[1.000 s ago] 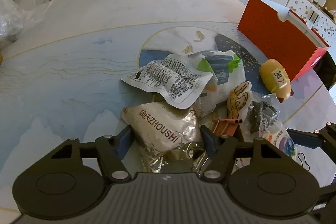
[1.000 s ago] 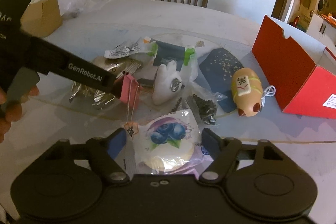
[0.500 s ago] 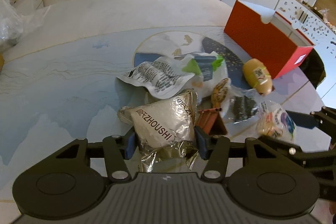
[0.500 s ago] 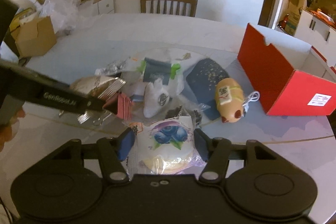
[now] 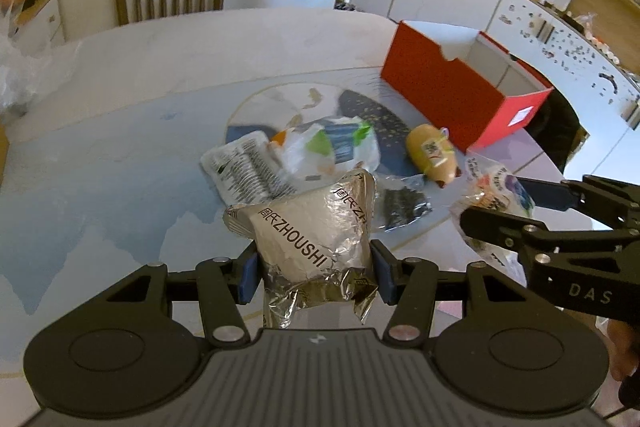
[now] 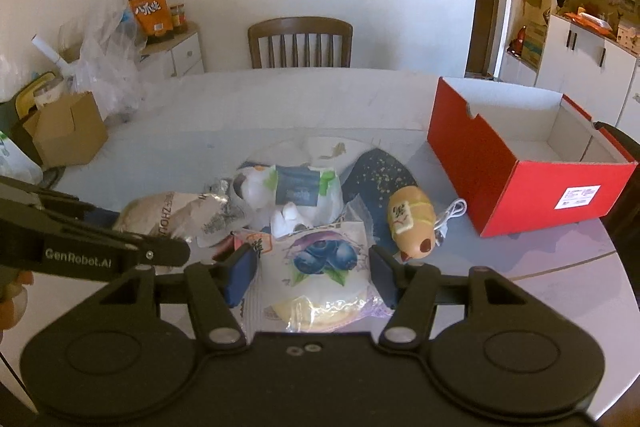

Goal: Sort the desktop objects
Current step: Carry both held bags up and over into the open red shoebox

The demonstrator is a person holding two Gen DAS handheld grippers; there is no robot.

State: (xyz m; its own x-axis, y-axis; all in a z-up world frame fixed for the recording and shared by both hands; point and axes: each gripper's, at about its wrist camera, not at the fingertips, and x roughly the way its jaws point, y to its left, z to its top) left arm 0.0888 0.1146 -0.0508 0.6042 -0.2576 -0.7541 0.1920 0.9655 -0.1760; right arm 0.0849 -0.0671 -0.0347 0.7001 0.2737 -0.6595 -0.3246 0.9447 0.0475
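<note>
My left gripper (image 5: pixel 313 269) pinches a silver foil ZHOUSHI packet (image 5: pixel 310 227), lifted off the table (image 5: pixel 120 147). My right gripper (image 6: pixel 312 277) clamps a blueberry pastry packet (image 6: pixel 320 267). Beyond lie a white-and-green pouch (image 6: pixel 296 189) and a bread-shaped toy (image 6: pixel 412 223); farther right, an open red box (image 6: pixel 516 183).
</note>
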